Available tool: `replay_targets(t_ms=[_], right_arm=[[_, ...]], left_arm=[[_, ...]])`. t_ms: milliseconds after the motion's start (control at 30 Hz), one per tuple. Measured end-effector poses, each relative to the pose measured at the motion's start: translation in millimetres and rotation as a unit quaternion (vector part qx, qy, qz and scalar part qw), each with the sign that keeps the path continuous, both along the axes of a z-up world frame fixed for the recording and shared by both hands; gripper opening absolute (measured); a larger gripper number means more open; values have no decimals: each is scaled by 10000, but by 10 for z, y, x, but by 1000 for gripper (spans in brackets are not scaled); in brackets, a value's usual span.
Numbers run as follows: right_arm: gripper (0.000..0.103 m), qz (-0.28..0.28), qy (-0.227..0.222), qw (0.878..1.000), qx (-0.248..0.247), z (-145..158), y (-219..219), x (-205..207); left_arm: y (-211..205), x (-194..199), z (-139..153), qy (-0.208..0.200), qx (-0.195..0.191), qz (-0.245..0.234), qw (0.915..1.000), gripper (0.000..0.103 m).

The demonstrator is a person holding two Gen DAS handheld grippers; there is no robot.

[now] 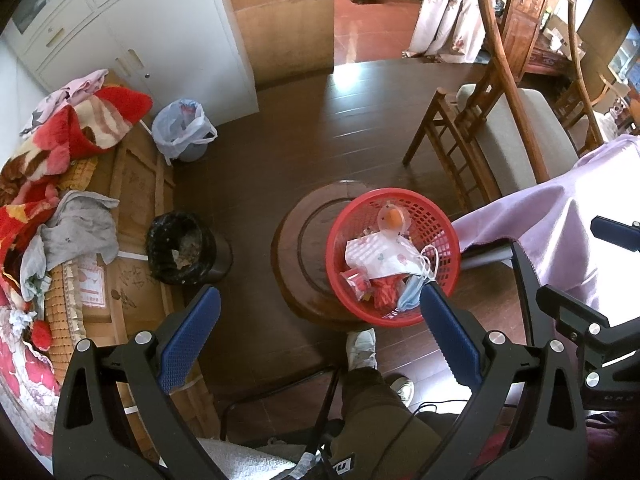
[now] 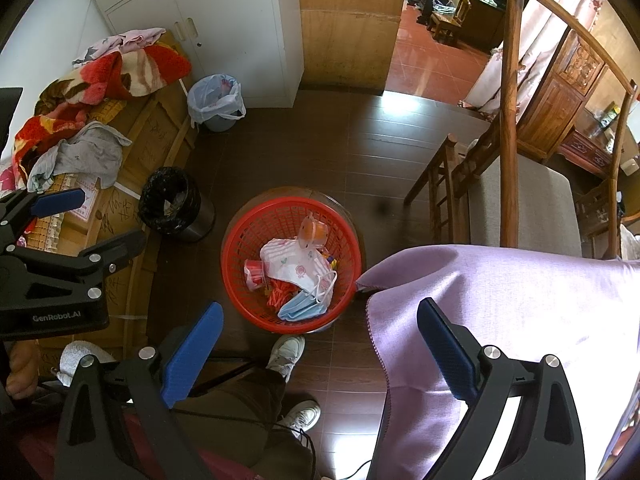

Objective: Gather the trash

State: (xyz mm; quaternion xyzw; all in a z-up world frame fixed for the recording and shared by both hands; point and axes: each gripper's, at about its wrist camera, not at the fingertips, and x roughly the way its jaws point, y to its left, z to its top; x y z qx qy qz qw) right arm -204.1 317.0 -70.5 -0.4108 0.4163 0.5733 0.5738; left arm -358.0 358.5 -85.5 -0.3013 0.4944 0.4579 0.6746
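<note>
We hold both tongs high above the floor, and both stand spread wide with nothing between their blue pads — the left gripper (image 1: 320,320) and the right gripper (image 2: 320,332) alike. The trash sits in the red basket (image 2: 256,232) on a round wooden stool (image 1: 292,240): a blue face mask (image 2: 300,308), a flowered white mask (image 2: 292,264), a red wrapper (image 2: 254,270) and a clear orange-filled cup (image 2: 312,232) — beside the lilac cloth (image 2: 500,300)
</note>
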Motion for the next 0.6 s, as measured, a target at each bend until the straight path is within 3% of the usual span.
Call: replay_targets(t_ms=[600], right_arm=[[96,11,-6,10000,-5,-41,-4,-2]], left_arm=[[15,11,25,17,57,-98,9999,96]])
